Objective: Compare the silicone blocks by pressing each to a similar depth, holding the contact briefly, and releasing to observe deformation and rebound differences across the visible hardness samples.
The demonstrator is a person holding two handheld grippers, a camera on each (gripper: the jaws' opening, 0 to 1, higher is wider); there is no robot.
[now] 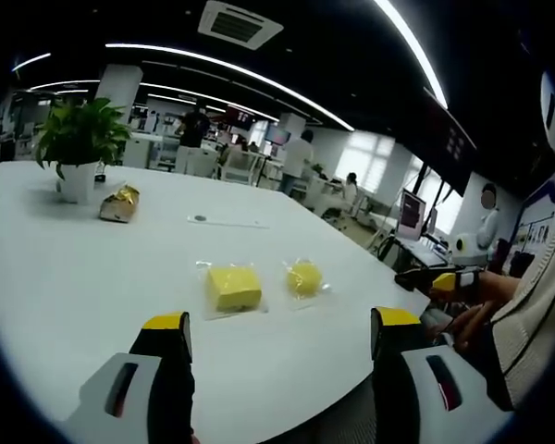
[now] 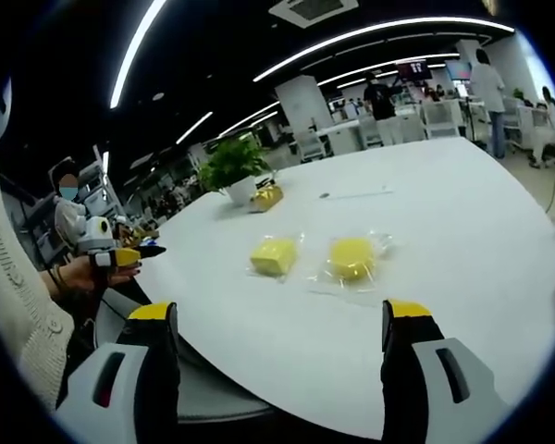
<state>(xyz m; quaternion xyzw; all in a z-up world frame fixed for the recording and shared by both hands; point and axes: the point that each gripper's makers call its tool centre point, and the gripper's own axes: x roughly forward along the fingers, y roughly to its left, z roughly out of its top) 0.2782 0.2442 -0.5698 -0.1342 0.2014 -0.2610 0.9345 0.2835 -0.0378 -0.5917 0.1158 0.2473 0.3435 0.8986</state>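
With both the left claw (image 1: 279,333) and right claw (image 2: 279,324) released and well short of the bagged square silicone block (image 1: 233,287) and round silicone block (image 1: 303,277) on the tabletop (image 1: 92,268), approach squarely and press each equally deep.

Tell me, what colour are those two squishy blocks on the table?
Both blocks are yellow, in clear wrappers; right gripper view shows them best.

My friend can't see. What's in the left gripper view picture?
Two yellow silicone blocks in clear wrappers, one square and one round, lie on a big white table. The open yellow-tipped left tongs hang before them, touching neither. A green potted plant stands far behind.
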